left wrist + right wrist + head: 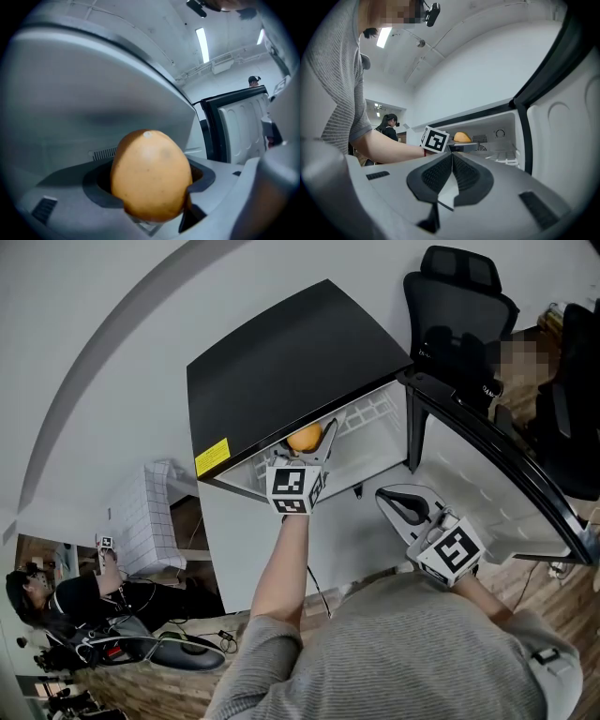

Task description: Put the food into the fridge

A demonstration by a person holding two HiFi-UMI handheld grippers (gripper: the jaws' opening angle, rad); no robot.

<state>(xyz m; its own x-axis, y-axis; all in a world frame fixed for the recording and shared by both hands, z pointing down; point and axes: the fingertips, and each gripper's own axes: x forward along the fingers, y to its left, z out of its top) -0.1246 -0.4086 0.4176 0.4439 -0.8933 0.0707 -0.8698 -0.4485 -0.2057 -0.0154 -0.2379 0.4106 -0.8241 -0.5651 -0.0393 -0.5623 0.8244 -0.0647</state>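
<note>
A small black fridge (pixel 281 362) stands with its door (pixel 487 474) swung open to the right. My left gripper (pixel 316 442) reaches into the top of the white compartment, shut on an orange round fruit (pixel 305 438). Seen from the left gripper view, the fruit (pixel 151 180) fills the space between the jaws, with the fridge's white inner wall behind it. My right gripper (pixel 392 500) hangs lower, in front of the open door, its jaws shut with nothing in them. In the right gripper view its dark pads (pixel 440 174) meet, and the fruit (pixel 462 137) shows inside the fridge (pixel 501 136).
A white wire shelf (pixel 370 413) sits inside the fridge. A black office chair (pixel 459 306) stands behind the door. A white gridded box (pixel 150 517) is left of the fridge, and a seated person (pixel 56 601) with cables is at the lower left.
</note>
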